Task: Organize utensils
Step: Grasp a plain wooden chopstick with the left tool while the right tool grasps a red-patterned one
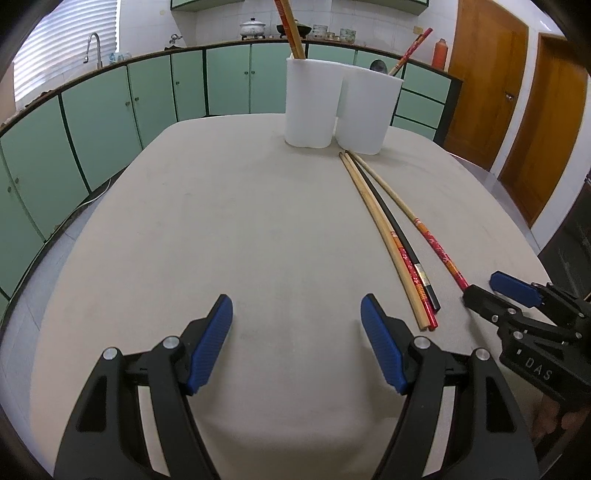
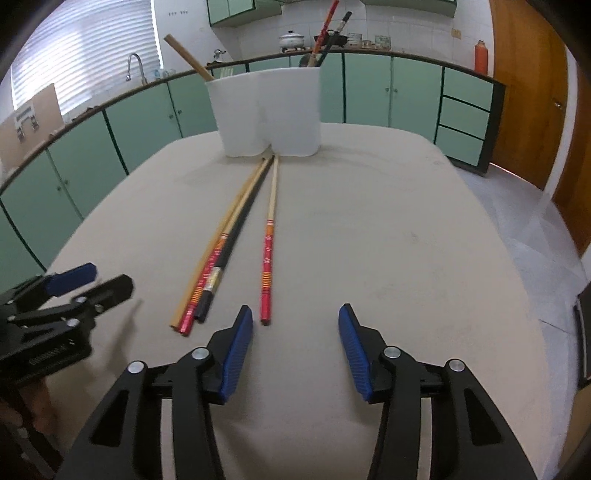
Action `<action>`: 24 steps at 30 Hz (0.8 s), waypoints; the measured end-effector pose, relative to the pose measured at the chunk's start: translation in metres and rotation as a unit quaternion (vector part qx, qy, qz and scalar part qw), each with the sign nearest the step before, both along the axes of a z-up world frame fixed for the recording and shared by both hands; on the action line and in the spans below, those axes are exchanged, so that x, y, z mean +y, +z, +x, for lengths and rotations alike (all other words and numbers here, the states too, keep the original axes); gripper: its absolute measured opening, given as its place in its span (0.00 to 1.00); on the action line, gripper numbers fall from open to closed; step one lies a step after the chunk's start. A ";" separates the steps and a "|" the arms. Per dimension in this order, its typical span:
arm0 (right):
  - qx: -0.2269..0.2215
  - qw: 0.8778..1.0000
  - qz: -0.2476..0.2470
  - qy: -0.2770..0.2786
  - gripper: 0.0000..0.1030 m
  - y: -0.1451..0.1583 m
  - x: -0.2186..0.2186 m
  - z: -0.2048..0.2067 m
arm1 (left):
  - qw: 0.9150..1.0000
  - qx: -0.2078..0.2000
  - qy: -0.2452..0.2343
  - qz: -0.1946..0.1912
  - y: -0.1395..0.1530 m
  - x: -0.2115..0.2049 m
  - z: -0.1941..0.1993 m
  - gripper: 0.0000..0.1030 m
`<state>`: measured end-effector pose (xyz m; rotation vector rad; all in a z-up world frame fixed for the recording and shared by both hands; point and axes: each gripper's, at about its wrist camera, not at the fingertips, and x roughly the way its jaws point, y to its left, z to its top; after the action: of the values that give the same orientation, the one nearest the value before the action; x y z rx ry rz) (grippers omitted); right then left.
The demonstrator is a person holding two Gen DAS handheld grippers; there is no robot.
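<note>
Presently catalogued:

1. Left gripper: jaws spread wide, holding nothing, above the table.
2. Right gripper: jaws spread wide, holding nothing, near the single red-handled chopstick.
3. Three bundled chopsticks: flat on the table, tips touching the white two-compartment holder.
4. Holder: chopsticks standing in both compartments.

A beige table carries the work. Beyond its far edge runs a long row of green cabinets under a dark countertop. On that counter stand a tap at the left, a lidded pot near the middle and an orange flask at the right. Wooden doors fill the right side, window blinds the left
</note>
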<state>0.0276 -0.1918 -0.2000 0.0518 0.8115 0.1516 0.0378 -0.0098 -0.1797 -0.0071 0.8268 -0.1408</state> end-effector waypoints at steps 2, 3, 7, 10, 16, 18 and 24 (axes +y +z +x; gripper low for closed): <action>-0.004 1.000 -0.006 0.009 0.38 -0.001 0.006 0.001 | 1.000 -0.001 -0.002 0.002 0.001 -0.001 -0.001 0.68; -0.005 1.000 -0.007 0.013 0.33 -0.001 0.009 0.001 | 1.000 -0.002 -0.003 0.002 0.001 -0.002 -0.001 0.68; -0.006 1.000 -0.007 0.018 0.15 -0.001 0.013 0.005 | 1.000 -0.002 -0.004 0.000 0.001 -0.004 -0.001 0.68; -0.006 1.000 -0.001 0.017 0.05 -0.002 0.010 0.003 | 1.000 -0.003 -0.012 -0.001 0.002 -0.008 -0.003 0.68; -0.004 1.000 0.001 0.003 0.05 -0.001 -0.006 -0.002 | 0.999 -0.002 -0.048 0.003 -0.001 -0.030 -0.008 0.68; -0.003 1.000 0.006 -0.003 0.05 -0.001 -0.012 -0.003 | 0.998 0.000 -0.059 0.006 -0.002 -0.038 -0.009 0.68; -0.004 1.000 0.014 -0.005 0.05 -0.001 -0.016 -0.002 | 0.998 0.005 -0.065 0.024 -0.007 -0.051 -0.008 0.68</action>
<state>0.0255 -0.2077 -0.2012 0.0819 0.8015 0.1537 0.0295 -0.0606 -0.1870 0.0912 0.8411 -0.2444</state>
